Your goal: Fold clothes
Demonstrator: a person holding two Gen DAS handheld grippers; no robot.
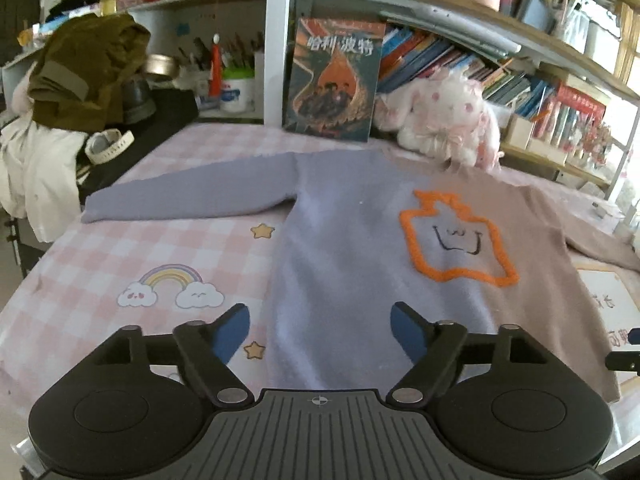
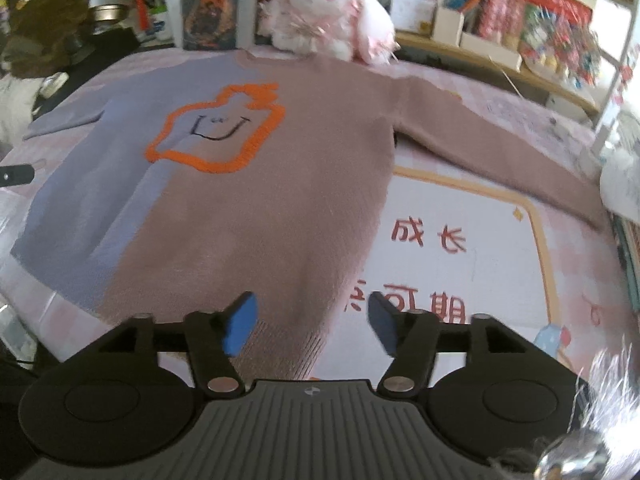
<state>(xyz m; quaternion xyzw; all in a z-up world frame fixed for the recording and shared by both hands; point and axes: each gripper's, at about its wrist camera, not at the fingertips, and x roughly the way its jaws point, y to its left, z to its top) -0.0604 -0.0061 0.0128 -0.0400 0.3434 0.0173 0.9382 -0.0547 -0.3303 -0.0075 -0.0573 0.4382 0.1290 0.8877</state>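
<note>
1. The sweater (image 1: pixel 360 248) lies flat and face up on the worktop (image 1: pixel 120 248), its orange outline (image 1: pixel 452 236) showing. Both sleeves are spread out to the sides. Nothing is folded over yet, so I judge the task to be at the very start, with the garment just laid out.

2. The left tool (image 1: pixel 320 334) hangs over the sweater's bottom hem, on the lilac half. Its blue pads stand wide apart, with nothing between them. Whether they brush the cloth I cannot tell.

3. The right tool (image 2: pixel 312 324) hangs over the hem on the brown half, near the sweater's right edge. Its pads are also spread, holding nothing; the knit lies loose below them.

4. The left sleeve (image 1: pixel 188 196) reaches away from the sweater body toward a pile of clothes (image 1: pixel 80 80). The right sleeve (image 2: pixel 500 160) runs from the body across the printed mat.

5. The next move probably calls for each tool to pinch a sleeve or a side edge and bring it in over the orange outline. The knit looks soft, so a shallow pinch could slip.

6. A plush rabbit (image 2: pixel 324 12) sits just beyond the sweater's collar, clear of any fold.
</note>
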